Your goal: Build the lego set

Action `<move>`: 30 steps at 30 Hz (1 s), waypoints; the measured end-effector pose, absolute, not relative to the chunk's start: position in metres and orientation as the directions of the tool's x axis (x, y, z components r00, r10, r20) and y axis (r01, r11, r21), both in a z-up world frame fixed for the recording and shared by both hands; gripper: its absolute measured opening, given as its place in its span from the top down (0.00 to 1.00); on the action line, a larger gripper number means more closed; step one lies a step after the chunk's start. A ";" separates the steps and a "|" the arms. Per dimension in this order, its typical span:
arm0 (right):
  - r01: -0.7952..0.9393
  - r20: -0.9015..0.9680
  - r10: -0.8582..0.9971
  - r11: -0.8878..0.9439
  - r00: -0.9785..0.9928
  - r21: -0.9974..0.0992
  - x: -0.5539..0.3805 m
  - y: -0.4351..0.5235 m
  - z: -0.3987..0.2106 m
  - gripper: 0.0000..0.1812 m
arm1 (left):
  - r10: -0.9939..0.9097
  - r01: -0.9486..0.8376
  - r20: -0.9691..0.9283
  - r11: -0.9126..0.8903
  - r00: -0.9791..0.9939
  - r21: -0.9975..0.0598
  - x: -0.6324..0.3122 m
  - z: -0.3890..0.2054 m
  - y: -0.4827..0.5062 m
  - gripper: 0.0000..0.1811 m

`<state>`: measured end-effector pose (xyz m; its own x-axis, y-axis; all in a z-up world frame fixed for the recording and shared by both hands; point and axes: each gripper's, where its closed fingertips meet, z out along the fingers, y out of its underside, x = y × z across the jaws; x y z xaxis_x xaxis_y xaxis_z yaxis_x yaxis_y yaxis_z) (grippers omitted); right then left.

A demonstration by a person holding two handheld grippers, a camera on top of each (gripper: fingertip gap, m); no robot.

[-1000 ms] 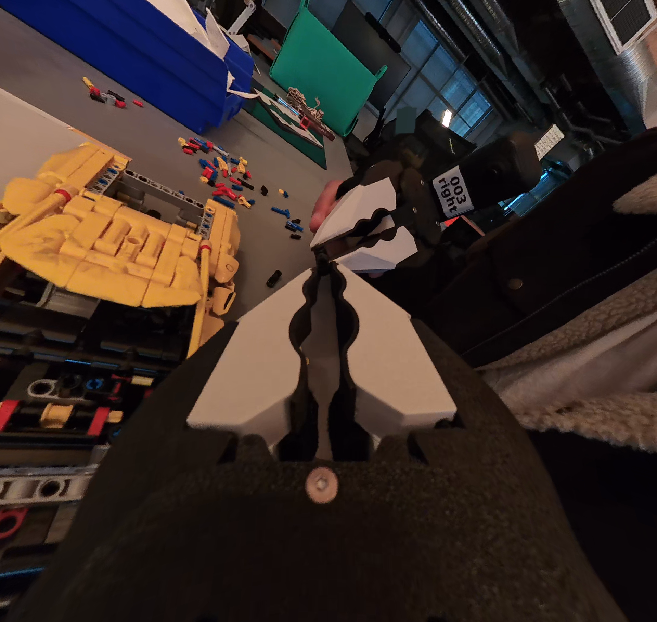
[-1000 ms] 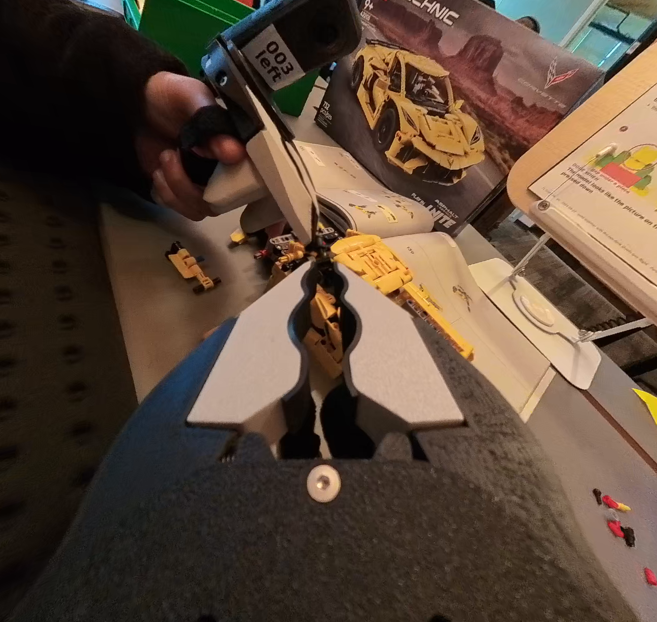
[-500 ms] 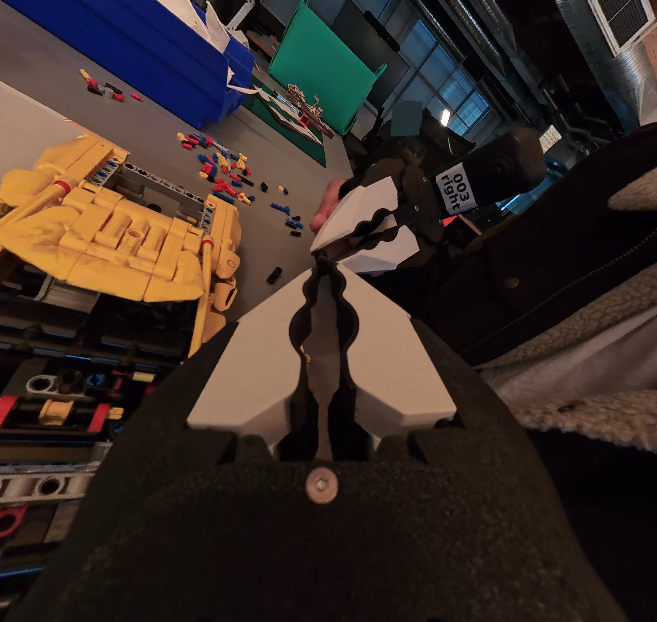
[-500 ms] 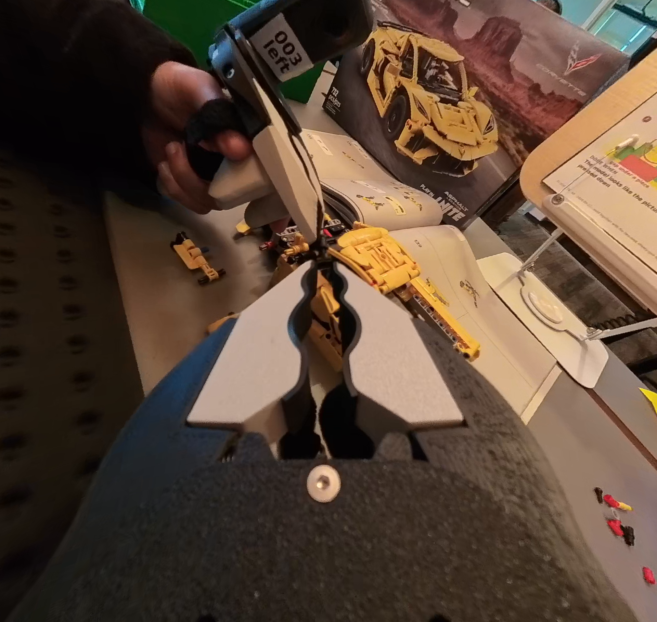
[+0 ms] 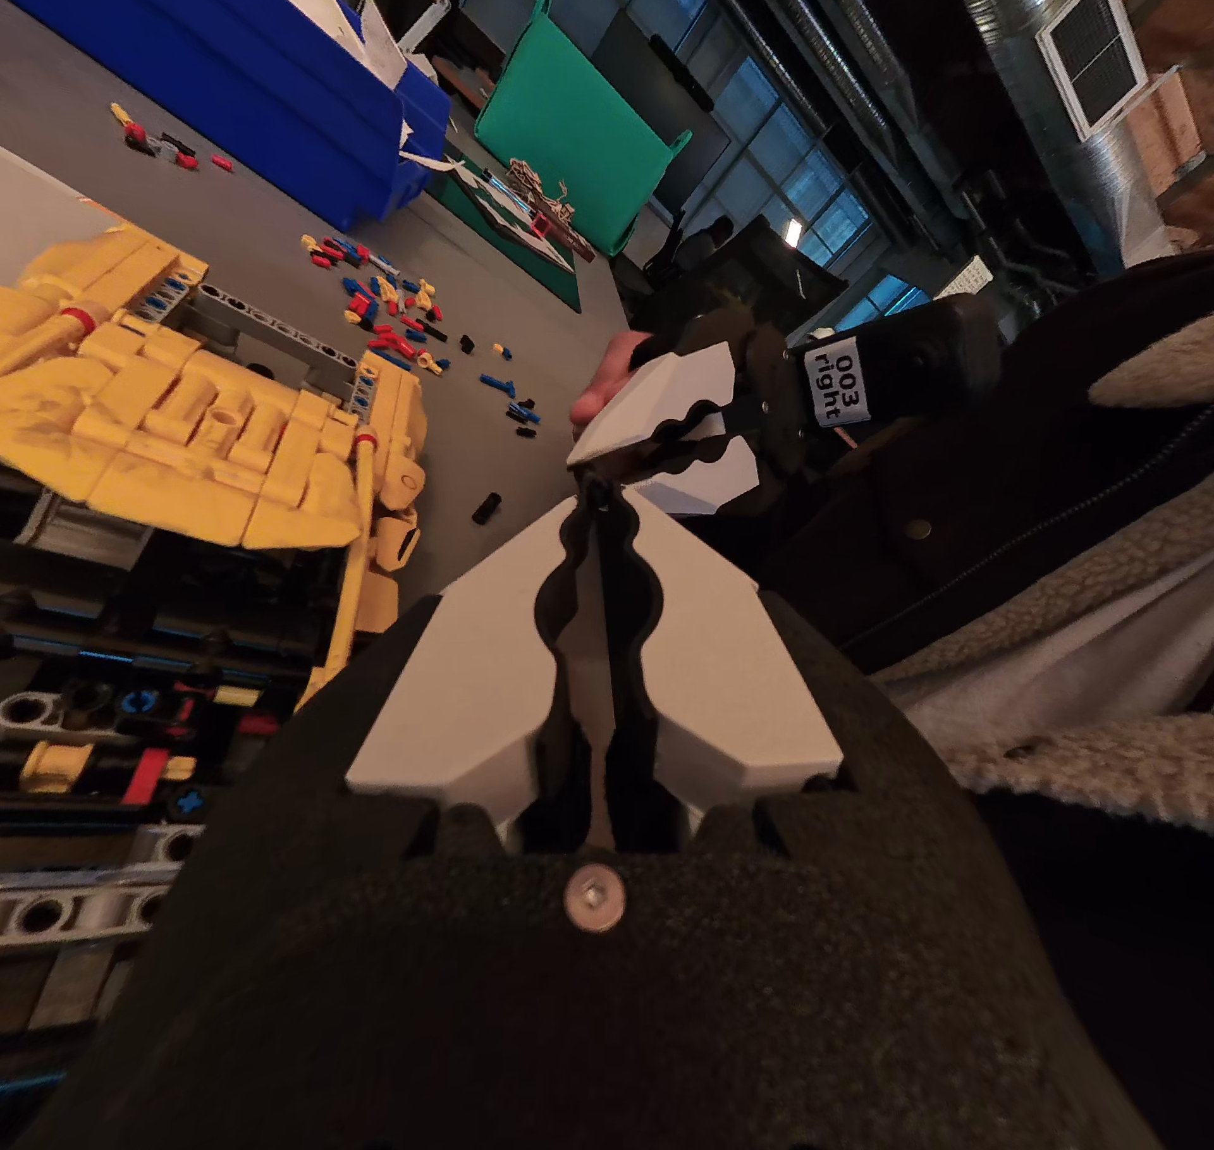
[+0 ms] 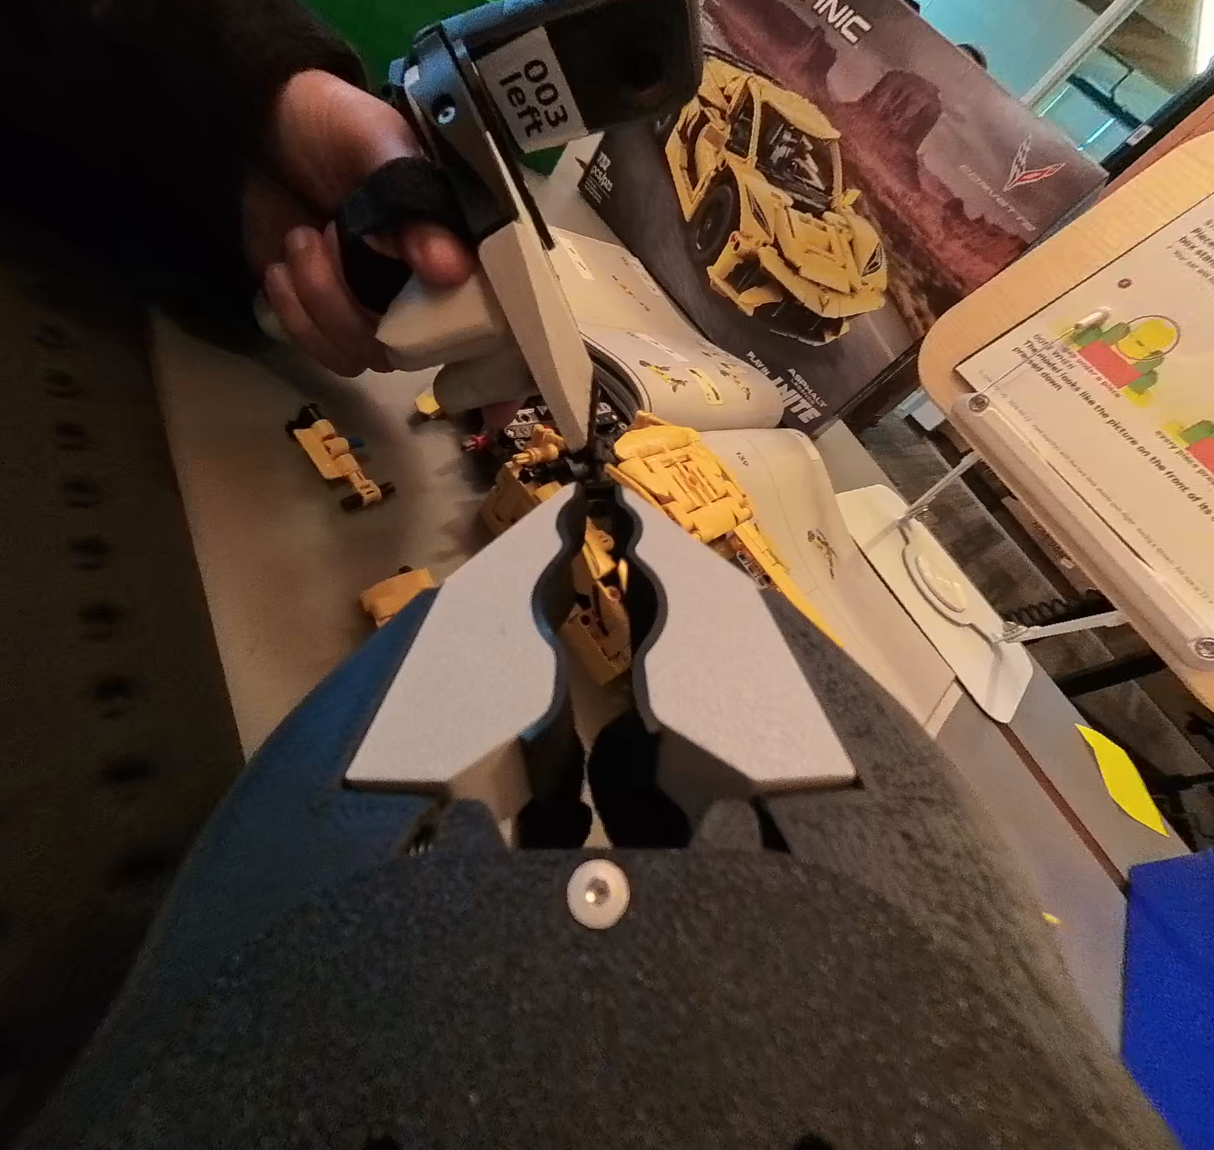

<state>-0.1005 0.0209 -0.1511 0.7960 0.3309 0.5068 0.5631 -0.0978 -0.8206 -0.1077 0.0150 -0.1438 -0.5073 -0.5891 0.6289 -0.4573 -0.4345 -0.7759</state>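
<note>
Meeting tip to tip above the table (image 5: 512, 278), the left gripper (image 5: 596, 494) and the right gripper (image 6: 594, 484) both pinch the same small black piece (image 5: 598, 482), which is too small and dark to identify. Each gripper's jaws are drawn nearly together, clamped on that piece.

In the left wrist view, the right gripper comes in from 2 o'clock, held by a hand (image 5: 607, 373) whose dark sleeve (image 5: 1051, 461) fills the right side. The partly built yellow car model (image 5: 217, 435) lies at 9 o'clock, its black and grey chassis showing below the yellow panels. Loose red, blue, yellow and black pieces (image 5: 394, 317) are scattered on the table at 11 o'clock, beyond the model, and a lone black pin (image 5: 486, 507) lies near the gripper tips. A blue bin (image 5: 230, 67) stands at the far edge at 11 o'clock, a green bin (image 5: 578, 133) behind it at 12 o'clock.

In the right wrist view, the left gripper descends from 11 o'clock, held by a hand (image 6: 328, 251). The yellow model sits directly behind the joined tips, resting on an open instruction booklet (image 6: 775, 461). The set's box (image 6: 887, 133) stands upright at 1 o'clock. A small yellow sub-assembly (image 6: 335, 455) lies apart at 9 o'clock. An instruction card on a stand (image 6: 1117, 429) is at 3 o'clock.
</note>
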 end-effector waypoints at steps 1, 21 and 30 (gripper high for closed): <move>0.545 0.487 0.338 -0.096 0.805 -0.833 -0.101 0.021 -0.151 0.97 | -0.584 -0.458 0.634 -0.441 -0.507 -0.772 -0.108 -0.143 0.016 0.97; 0.480 0.456 0.390 0.041 0.800 -0.876 -0.120 0.010 -0.132 0.96 | -0.305 -0.567 0.765 -0.529 -0.567 -0.631 -0.123 -0.129 0.005 0.97; 0.491 0.447 0.444 0.019 0.777 -0.871 -0.125 0.007 -0.140 0.97 | -0.315 -0.599 0.769 -0.491 -0.556 -0.633 -0.126 -0.137 0.001 0.97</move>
